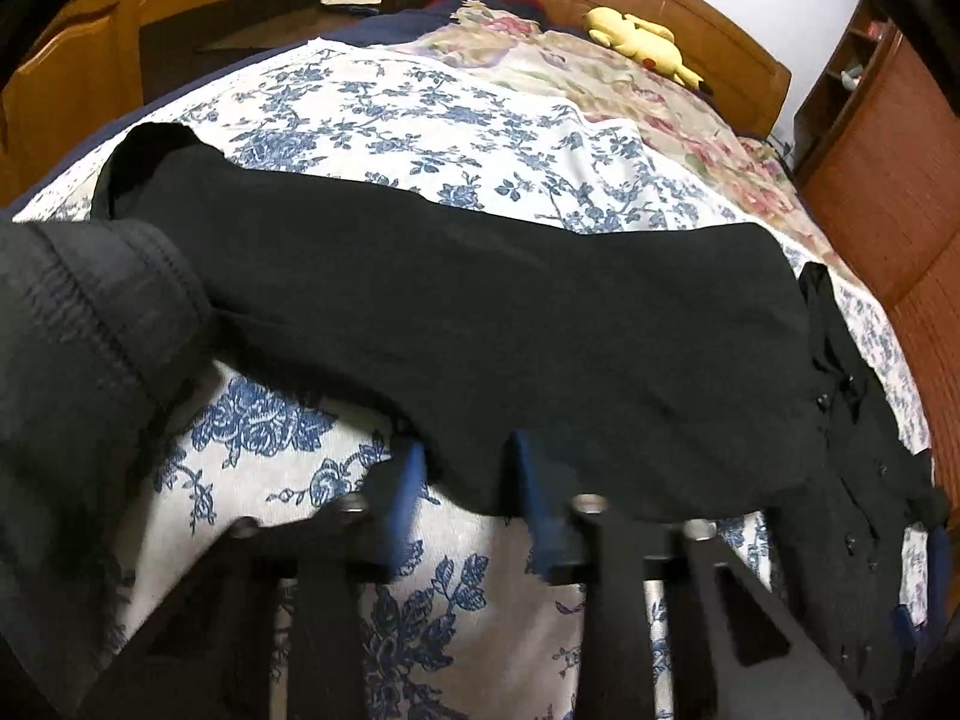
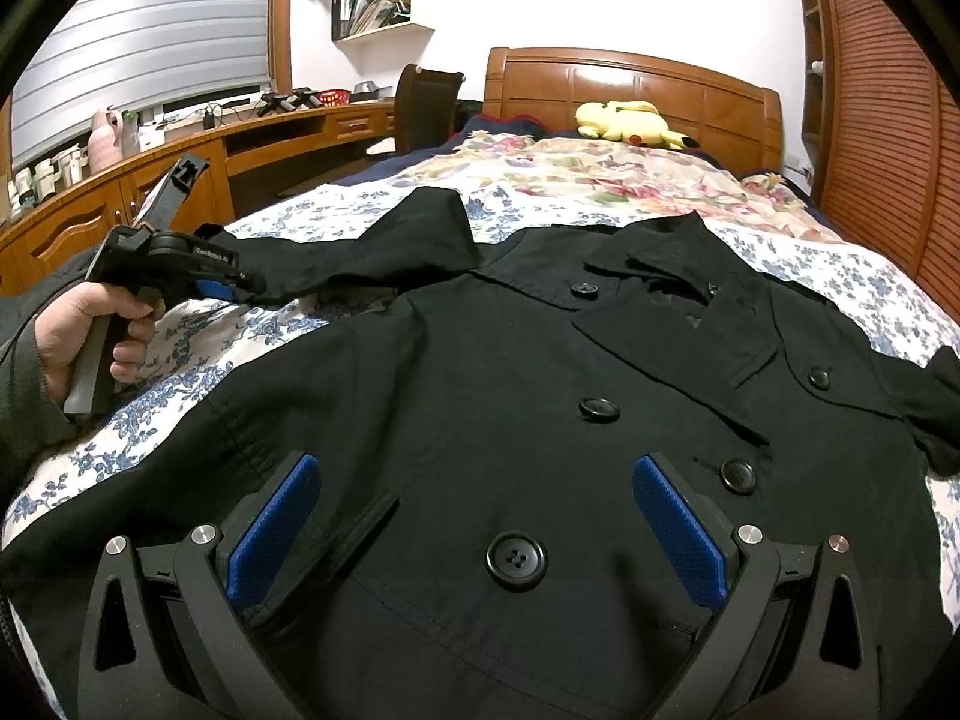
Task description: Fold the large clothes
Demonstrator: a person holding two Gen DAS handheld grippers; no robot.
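Bed (image 2: 840, 276), blue-floral sheet: black coat (image 2: 480, 420) spread near; floral quilt (image 2: 600, 180), yellow plush (image 2: 630, 123) far.

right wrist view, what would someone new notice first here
A black buttoned coat lies spread front-up over the blue floral bedspread, filling most of the view, with the right gripper wide open just above its lower buttons. At the left, the left gripper is at the coat's outstretched sleeve. A yellow plush toy lies by the wooden headboard.
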